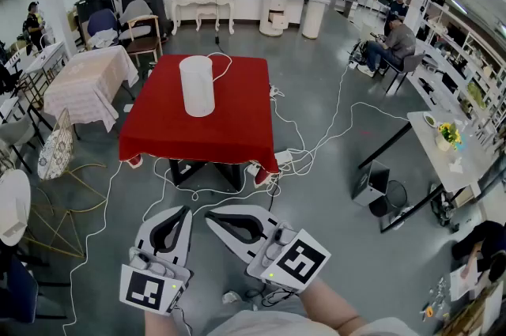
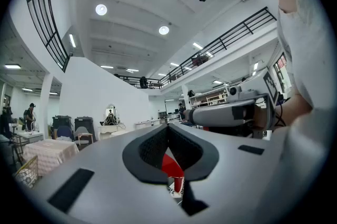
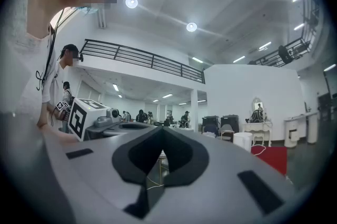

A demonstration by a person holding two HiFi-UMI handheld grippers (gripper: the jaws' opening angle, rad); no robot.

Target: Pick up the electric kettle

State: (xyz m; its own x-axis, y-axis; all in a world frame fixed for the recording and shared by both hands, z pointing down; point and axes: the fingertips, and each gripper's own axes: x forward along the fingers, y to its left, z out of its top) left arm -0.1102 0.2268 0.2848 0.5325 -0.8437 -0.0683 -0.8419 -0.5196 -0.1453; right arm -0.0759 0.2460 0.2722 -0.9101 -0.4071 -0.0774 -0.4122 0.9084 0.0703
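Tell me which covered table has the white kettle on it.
The table with the red cloth: the white kettle stands on it. The table with the pale cloth, to its left, bears no kettle.

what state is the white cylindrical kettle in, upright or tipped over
Upright: the white cylindrical kettle stands on its base on the red-clothed table, round top facing up.

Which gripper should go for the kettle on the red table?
Left, probably. Both are shut and short of the red table, but the left gripper points straight at it; the right gripper angles across, with the kettle off to its side.
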